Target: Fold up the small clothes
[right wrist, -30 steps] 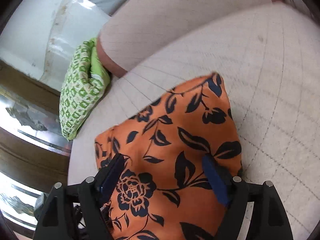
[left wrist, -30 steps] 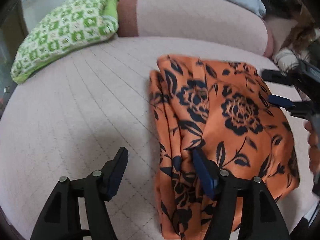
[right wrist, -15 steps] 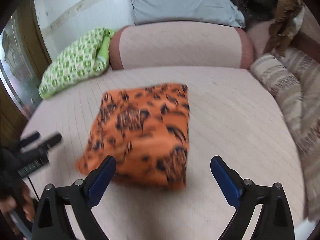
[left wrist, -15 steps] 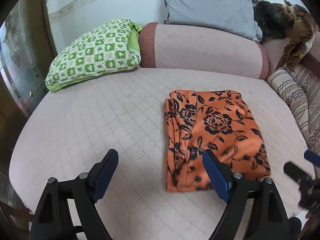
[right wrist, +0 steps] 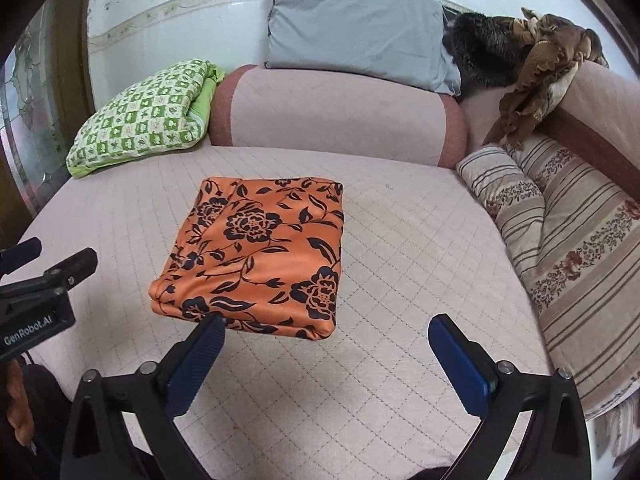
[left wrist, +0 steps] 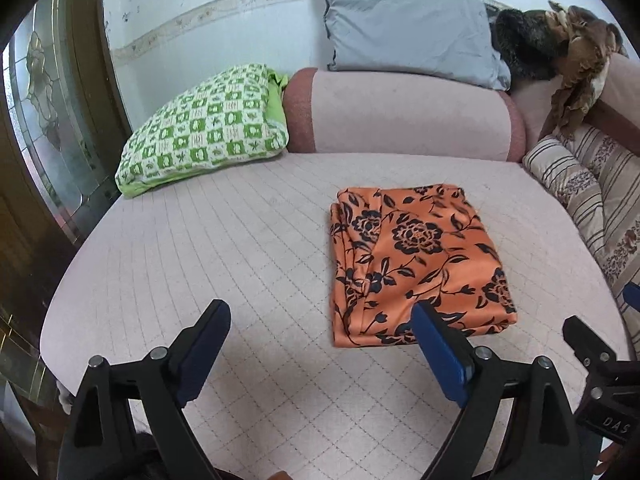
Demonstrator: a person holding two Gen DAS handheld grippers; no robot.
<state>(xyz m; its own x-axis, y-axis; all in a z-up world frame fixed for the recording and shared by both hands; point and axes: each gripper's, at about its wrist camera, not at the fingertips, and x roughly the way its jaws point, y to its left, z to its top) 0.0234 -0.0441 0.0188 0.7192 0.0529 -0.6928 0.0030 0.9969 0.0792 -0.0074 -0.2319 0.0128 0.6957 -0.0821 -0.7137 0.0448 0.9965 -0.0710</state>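
Left gripper (left wrist: 320, 344) w/ jaws spread wide, empty, held above the quilted pink sofa seat (left wrist: 224, 248). Right gripper (right wrist: 326, 354) likewise spread, nothing in it. Just past both lies the folded orange floral garment (left wrist: 416, 264), flat on the seat, touching neither. Behind: green checked pillow (left wrist: 204, 124), pink bolster (left wrist: 404, 112), grey cushion (left wrist: 408, 28). Right view shows far more of the striped floral cushions (right wrist: 576, 256); each view catches the other gripper at its edge.

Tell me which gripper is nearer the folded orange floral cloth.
Too close to call. Left gripper is open, pulled back off the orange floral cloth, its right finger overlapping the near edge. Right gripper is open too, its left fingertip at the cloth's near edge.
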